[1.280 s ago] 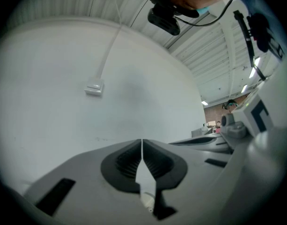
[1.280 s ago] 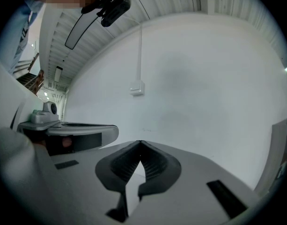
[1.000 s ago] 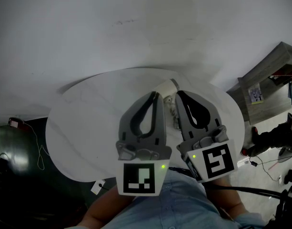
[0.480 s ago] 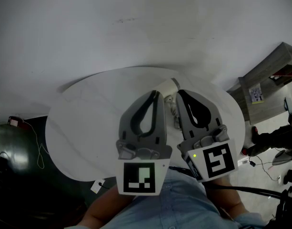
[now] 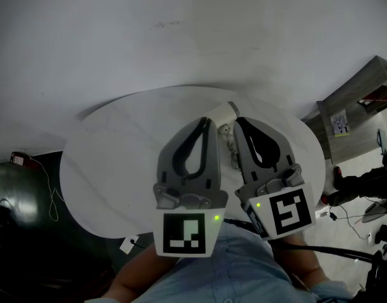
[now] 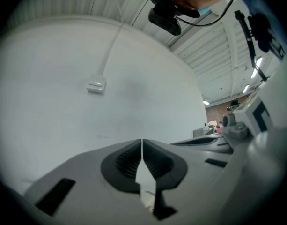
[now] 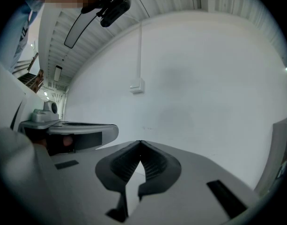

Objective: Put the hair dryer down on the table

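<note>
I am holding the left gripper and right gripper closed, empty, above the table; lowering either blind risks nudging the dryer.

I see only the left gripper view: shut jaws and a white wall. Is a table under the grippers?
Observer: Yes. The head view shows a round white table under the left gripper and the right gripper.
Operator: Is the hair dryer on it?
Observer: A pale thing, probably the hair dryer, seems to lie on it between the gripper tips, mostly hidden.
Operator: Does the right gripper hold anything?
Observer: No. In its own view the jaws are together, nothing between them.
</note>
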Tool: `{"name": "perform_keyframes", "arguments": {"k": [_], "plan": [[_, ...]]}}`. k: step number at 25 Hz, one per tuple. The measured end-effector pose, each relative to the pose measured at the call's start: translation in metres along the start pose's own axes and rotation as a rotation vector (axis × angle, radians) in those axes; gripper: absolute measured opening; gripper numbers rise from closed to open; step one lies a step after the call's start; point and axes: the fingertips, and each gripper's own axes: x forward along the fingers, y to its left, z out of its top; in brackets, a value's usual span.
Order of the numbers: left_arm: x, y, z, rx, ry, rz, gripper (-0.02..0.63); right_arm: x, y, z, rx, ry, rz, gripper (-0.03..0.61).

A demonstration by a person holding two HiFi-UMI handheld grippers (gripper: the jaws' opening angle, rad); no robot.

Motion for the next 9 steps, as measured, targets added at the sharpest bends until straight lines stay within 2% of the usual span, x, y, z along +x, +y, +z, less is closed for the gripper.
{"name": "perform_keyframes", "arguments": {"k": [9], "plan": [[0.0013, 0.0002, -0.0001, -0.002, -0.002, 0.002, 0.014, -0.0007, -0.0012, -0.0016, 0.003, 0.007, -0.003, 0.011]]}}
